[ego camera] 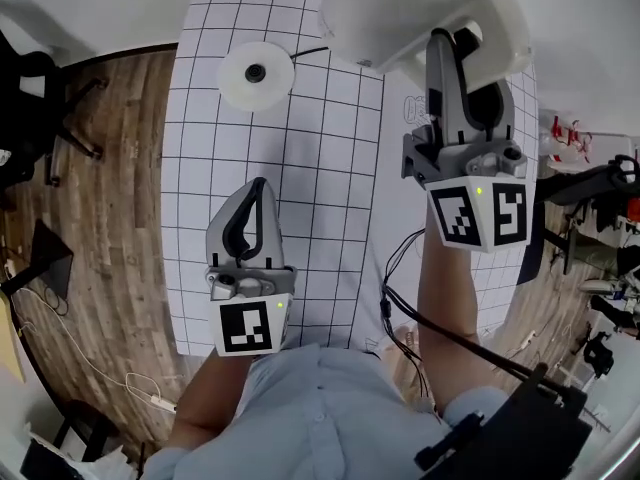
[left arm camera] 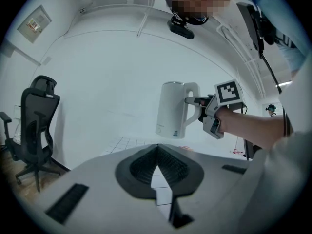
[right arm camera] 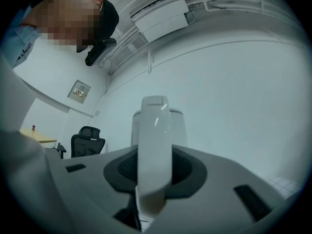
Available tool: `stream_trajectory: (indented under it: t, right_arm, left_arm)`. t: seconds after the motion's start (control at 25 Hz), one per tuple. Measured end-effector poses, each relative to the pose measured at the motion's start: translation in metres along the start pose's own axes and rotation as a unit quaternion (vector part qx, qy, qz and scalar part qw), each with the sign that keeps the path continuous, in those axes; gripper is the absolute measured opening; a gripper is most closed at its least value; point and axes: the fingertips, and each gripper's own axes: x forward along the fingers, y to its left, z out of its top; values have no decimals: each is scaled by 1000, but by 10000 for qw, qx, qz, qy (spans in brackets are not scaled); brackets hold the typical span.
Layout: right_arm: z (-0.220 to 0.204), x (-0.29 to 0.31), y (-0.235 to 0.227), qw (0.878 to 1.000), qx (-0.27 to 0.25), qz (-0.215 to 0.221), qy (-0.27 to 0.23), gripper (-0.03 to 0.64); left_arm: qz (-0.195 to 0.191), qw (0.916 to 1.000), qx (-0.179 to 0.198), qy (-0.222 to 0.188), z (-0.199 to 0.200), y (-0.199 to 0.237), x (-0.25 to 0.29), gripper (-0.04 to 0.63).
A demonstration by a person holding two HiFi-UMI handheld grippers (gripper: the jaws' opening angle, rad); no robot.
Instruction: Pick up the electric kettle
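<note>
From the head view, a desk (ego camera: 300, 218) with a white, black-gridded cover ran up the middle, with wood floor (ego camera: 110, 188) on its left and a black office chair (ego camera: 40, 98) standing there. A round white base plate (ego camera: 256, 75) lay near the desk's far end, a dark cable (ego camera: 312, 52) leading off it. The left gripper (ego camera: 256, 190) hung low over the near part of the desk, its fingers drawn together to a single point. The right gripper (ego camera: 455, 48) was raised at the upper right, reaching to the electric kettle (ego camera: 385, 13), which was up close to the camera, clear of the desk and well apart from the base plate.

In the left gripper view, a plain white wall (left arm camera: 107, 82) filled the background, with a small framed picture (left arm camera: 34, 21) high on the left, the office chair below it and a strip of gridded desk at the bottom. The left fingers (left arm camera: 139, 167) met at their tips with nothing between them. Ahead and to the right, the kettle hung upright in the air above the desk, well apart from these fingers, the right gripper clamped on its handle (left arm camera: 195, 101).

In the right gripper view, a wall air conditioner (right arm camera: 161, 18) sat high up and the chair showed at lower left. The kettle's white handle ran upright between the right fingers (right arm camera: 187, 172), which were closed part-way onto it from both sides, the kettle body just beyond.
</note>
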Motion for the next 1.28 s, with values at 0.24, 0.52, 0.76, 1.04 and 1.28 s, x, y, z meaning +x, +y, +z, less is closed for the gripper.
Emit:
stream_trajectory:
  t: [0.24, 0.52, 0.76, 1.04, 1.28]
  right_arm:
    - [-12, -37, -34, 9986, -108, -485, 198, 97]
    - [-48, -75, -55, 9955, -45, -803, 509, 97]
    - [-84, -101, -66, 9912, 140, -1066, 769, 97]
    - [-111, -122, -75, 9878, 266, -1226, 927, 97]
    - [-122, -135, -78, 9875, 291, -1232, 938, 98]
  left_arm:
    - [-370, 9992, 94, 122, -6, -21, 8, 0]
    - [-663, 9972, 155, 307, -21, -44, 14, 0]
    - [-830, 9952, 241, 464, -31, -54, 17, 0]
    - [-929, 9935, 320, 567, -39, -63, 19, 0]
    - [-978, 9928, 357, 588, -42, -69, 18, 0]
